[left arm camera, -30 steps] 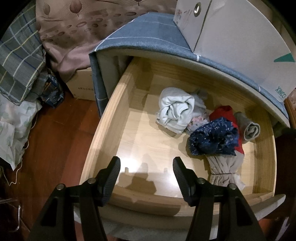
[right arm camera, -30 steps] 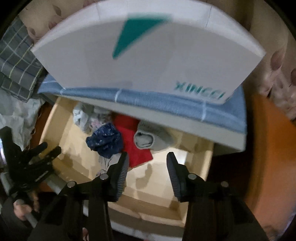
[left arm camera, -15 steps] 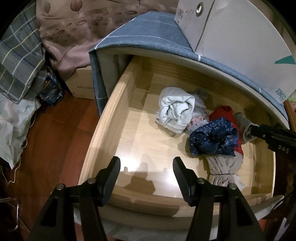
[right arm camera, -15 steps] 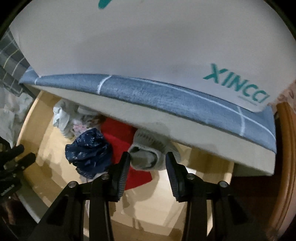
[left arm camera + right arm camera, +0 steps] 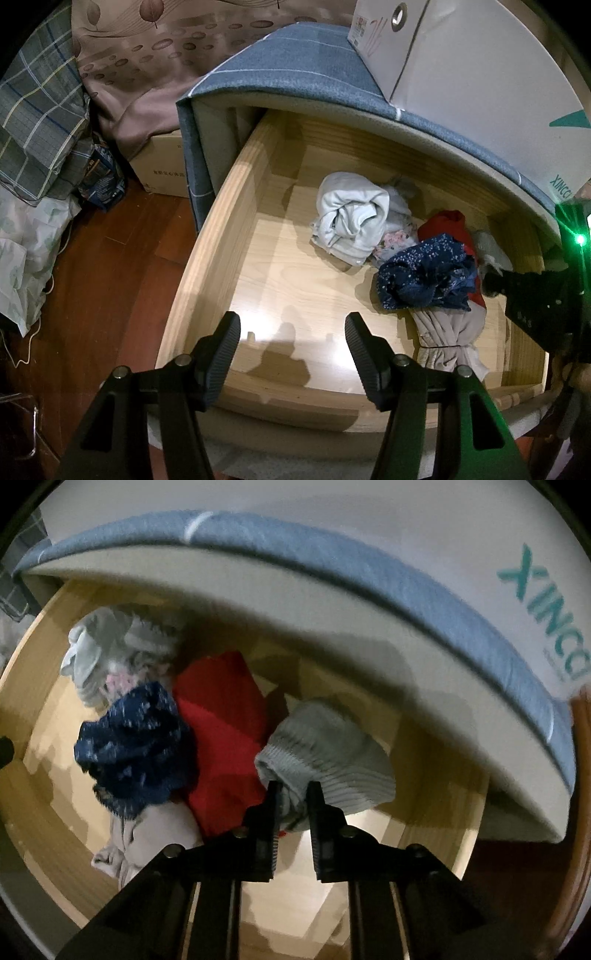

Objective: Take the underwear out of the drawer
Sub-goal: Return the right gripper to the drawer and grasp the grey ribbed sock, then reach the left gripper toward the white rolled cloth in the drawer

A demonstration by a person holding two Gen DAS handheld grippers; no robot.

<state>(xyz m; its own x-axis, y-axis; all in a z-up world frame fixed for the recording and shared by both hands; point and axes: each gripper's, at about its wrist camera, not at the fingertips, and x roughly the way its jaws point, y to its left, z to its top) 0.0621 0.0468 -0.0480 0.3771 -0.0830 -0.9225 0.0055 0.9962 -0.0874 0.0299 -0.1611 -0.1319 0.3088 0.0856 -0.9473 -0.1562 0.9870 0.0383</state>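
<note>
We look down into an open wooden drawer (image 5: 229,236) pulled out from under a blue-covered top (image 5: 303,70), with a white box (image 5: 487,74) standing on that top. A dark wood floor (image 5: 110,266) lies to the left, with a cardboard carton (image 5: 162,166) and piled fabric beyond it.

The clothes sit in the drawer's right half. Farthest left is a pale bundle (image 5: 351,218). Right of it a navy speckled piece (image 5: 424,277) lies on a red garment (image 5: 447,221), and a beige tied bundle (image 5: 450,332) lies nearer us, touching both.

Our left gripper (image 5: 291,332) hangs over the drawer's near edge, jaws well apart, with nothing between them and touching no cloth.

Our right gripper (image 5: 293,794) reaches in at the drawer's right end. Its jaws have just closed and now pinch the near edge of a grey ribbed roll of underwear (image 5: 325,753), which lies just right of the red garment, below the overhanging top. From the left camera only a little of this roll (image 5: 491,247) shows, behind the right gripper's dark body.
</note>
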